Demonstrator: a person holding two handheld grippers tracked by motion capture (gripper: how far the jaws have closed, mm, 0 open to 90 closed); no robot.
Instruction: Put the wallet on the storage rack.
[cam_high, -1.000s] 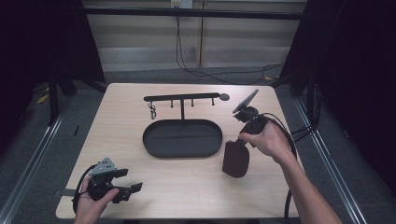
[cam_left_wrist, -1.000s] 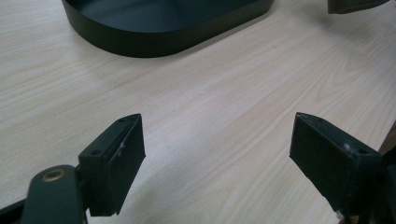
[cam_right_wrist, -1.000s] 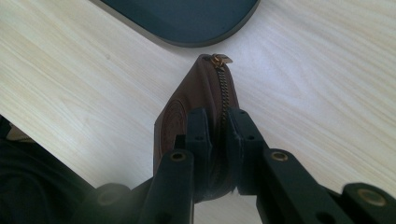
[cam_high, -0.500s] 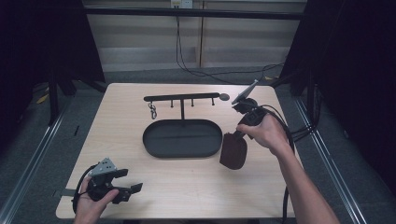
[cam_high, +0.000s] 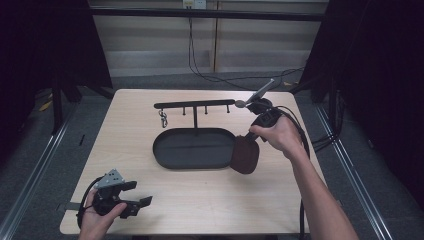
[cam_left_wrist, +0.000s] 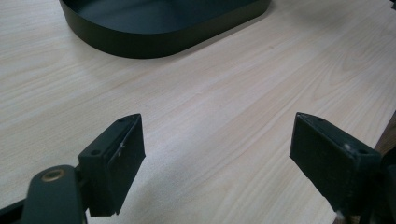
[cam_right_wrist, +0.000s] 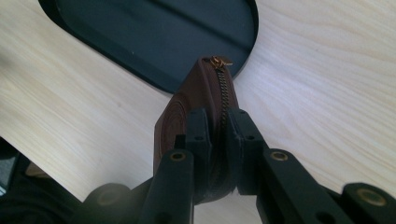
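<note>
Your left gripper (cam_high: 134, 202) sits at the near left corner of the table (cam_high: 210, 200), low over the wood, its jaws spread wide with nothing between them. In the middle lies the black oval tray (cam_high: 192, 148), with a black hook rack (cam_high: 194, 105) standing at its far side and a small metal ring (cam_high: 163, 119) hanging from it. At the tray's right end, your right gripper (cam_right_wrist: 218, 140) is clamped on a brown zippered pouch (cam_high: 246, 155), held on edge with its zipper pull (cam_right_wrist: 220, 61) over the tray's rim.
</note>
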